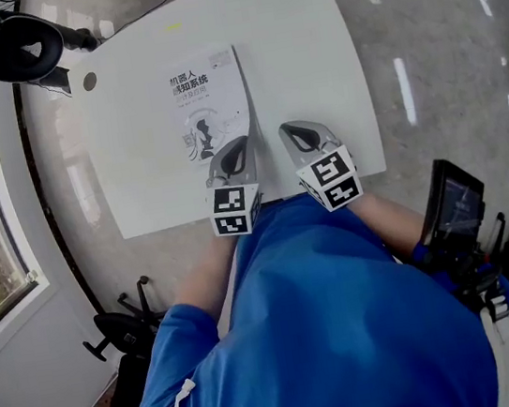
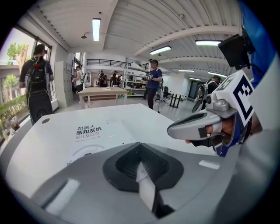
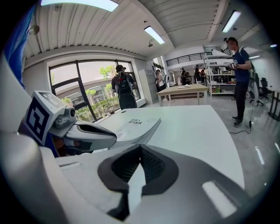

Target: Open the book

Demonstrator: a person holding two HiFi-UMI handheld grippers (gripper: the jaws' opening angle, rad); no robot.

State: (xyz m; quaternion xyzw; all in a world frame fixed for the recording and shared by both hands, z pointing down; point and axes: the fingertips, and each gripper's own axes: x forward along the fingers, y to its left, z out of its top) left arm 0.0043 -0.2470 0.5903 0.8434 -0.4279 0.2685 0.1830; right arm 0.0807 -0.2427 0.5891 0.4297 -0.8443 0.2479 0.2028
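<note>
A white book [image 1: 208,102] with black print on its cover lies closed on the white table [image 1: 306,38]. It also shows flat in the left gripper view [image 2: 94,133], and in the right gripper view [image 3: 139,124] its page edges are visible. My left gripper [image 1: 234,144] hangs over the book's near right corner, jaws shut, and hides that corner. I see nothing between its pads [image 2: 141,153]. My right gripper [image 1: 293,129] is just right of the book over bare table, also shut [image 3: 140,158]. The two grippers sit side by side.
A small round grommet [image 1: 89,81] sits in the table's far left corner. A black chair [image 1: 23,47] stands beyond it. Black equipment [image 1: 459,205] is at my right. Windows run along the left. Several people stand among other tables [image 2: 103,92] farther off.
</note>
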